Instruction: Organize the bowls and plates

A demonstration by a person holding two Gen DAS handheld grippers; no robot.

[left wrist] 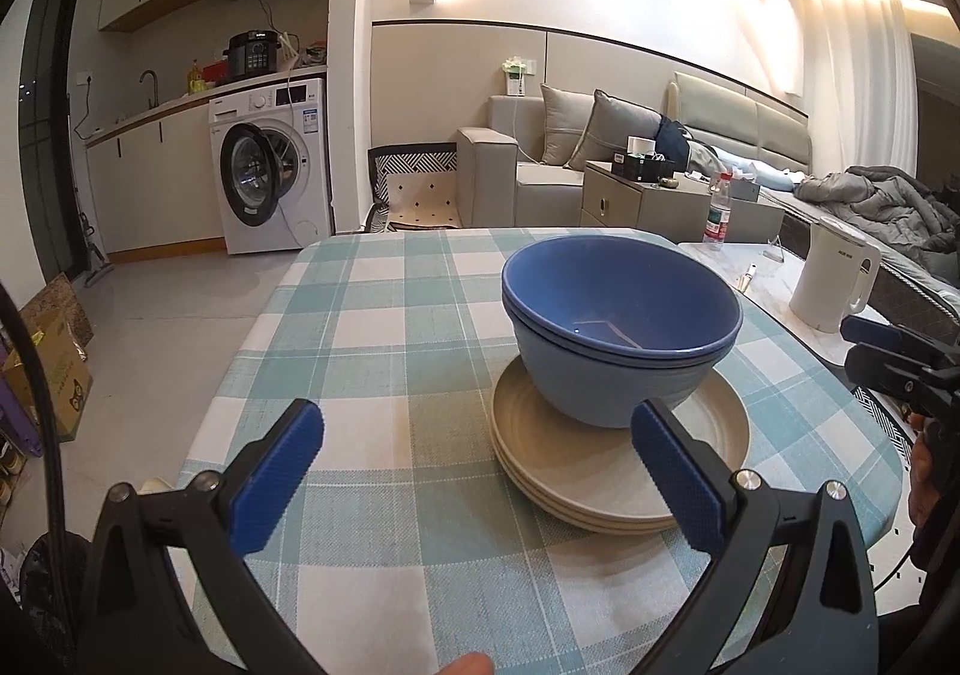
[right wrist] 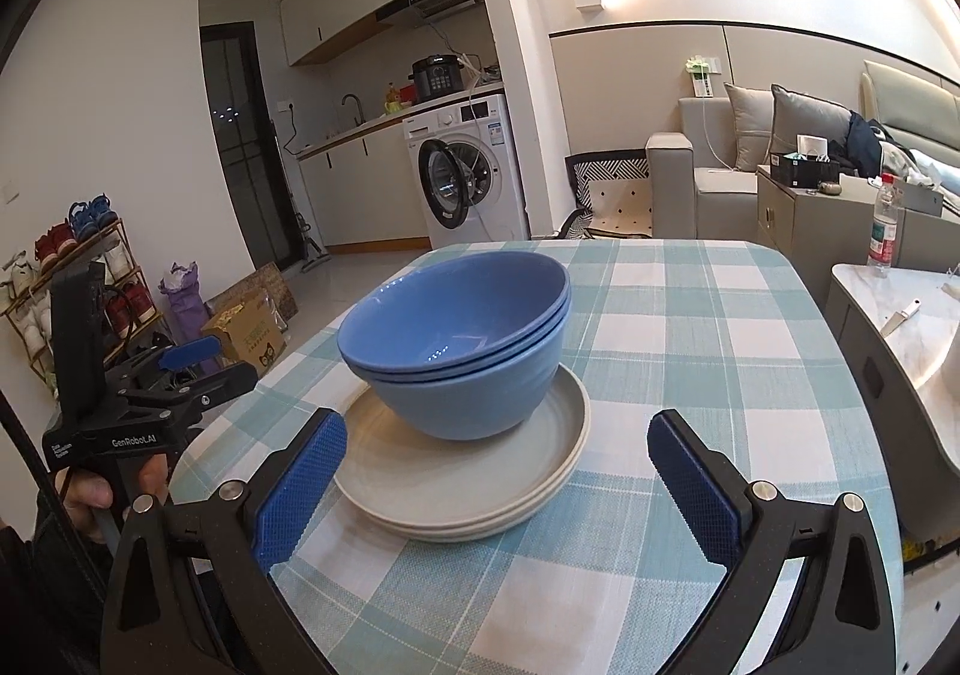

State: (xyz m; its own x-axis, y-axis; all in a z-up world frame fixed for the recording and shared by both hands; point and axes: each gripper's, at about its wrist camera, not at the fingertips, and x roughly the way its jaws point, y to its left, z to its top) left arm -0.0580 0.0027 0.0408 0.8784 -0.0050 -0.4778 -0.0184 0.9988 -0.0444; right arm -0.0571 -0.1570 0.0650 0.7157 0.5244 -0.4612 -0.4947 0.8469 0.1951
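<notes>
I can't see the plates' (left wrist: 600, 489) middles, hidden under the nested blue bowls (left wrist: 618, 327), and their exact count is hard to read. My left gripper (left wrist: 477, 474) and right gripper (right wrist: 498, 489) both gape wide, empty; the stack sits on the checked tablecloth (right wrist: 690, 327) just beyond the fingertips, right of centre for the left, roughly between the right's jaws.

A white kettle (left wrist: 835, 279) and water bottle (left wrist: 717, 216) stand on a side surface; a washing machine (left wrist: 273, 165) sits beyond the checked table (left wrist: 384, 327).

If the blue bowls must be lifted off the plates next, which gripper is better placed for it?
Probably the right gripper: open, with the bowls almost centred between its fingers. The left gripper, also open, has the bowls off to its right.
</notes>
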